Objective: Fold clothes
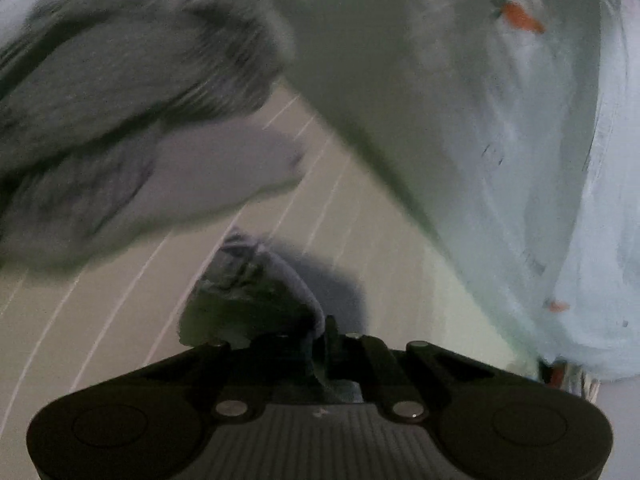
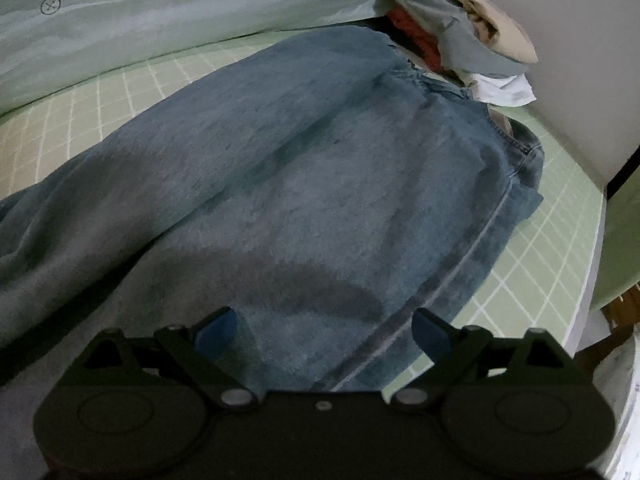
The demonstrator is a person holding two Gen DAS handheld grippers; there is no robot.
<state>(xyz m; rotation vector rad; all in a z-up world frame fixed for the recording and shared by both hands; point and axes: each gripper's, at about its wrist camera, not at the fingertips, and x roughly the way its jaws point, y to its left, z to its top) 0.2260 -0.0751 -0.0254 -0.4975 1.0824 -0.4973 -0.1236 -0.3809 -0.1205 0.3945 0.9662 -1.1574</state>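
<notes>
jeans (image 2: 320,168): matt faded denim | bedsheet (image 2: 560,240): smooth checked cloth

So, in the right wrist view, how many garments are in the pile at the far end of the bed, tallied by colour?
Counting the pieces visible in the pile beyond the denim garment:
Beige: 1
Grey: 1
Red: 1
White: 1
Total: 4 visible; anything buried underneath cannot be told.
</notes>
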